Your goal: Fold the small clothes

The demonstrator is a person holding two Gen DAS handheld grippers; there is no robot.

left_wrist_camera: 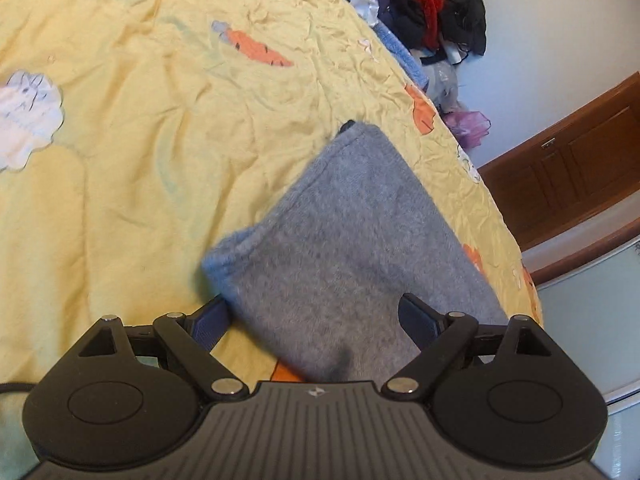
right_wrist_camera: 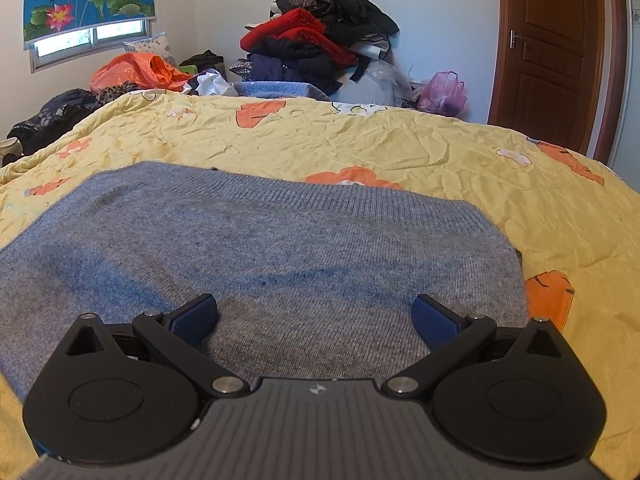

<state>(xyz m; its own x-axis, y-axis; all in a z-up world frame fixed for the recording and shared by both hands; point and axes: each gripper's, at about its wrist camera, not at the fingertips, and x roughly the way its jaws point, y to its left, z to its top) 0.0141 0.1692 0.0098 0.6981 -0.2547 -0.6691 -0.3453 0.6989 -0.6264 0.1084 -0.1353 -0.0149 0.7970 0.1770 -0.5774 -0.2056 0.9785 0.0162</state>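
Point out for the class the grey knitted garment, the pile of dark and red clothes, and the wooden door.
grey knitted garment [right_wrist_camera: 280, 248]: right wrist view, middle of its flat knitted surface.
pile of dark and red clothes [right_wrist_camera: 316, 40]: right wrist view, red garment in the heap.
wooden door [right_wrist_camera: 554, 52]: right wrist view, its central panel.

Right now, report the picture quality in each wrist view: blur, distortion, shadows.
Left wrist view: the grey knit garment looks soft and smeared at its edges, the door frame bows from fisheye. Right wrist view: sharper, knit ribbing readable on the garment, a soft shadow ahead of the right hand-held gripper, the yellow bedspread curves like a dome.
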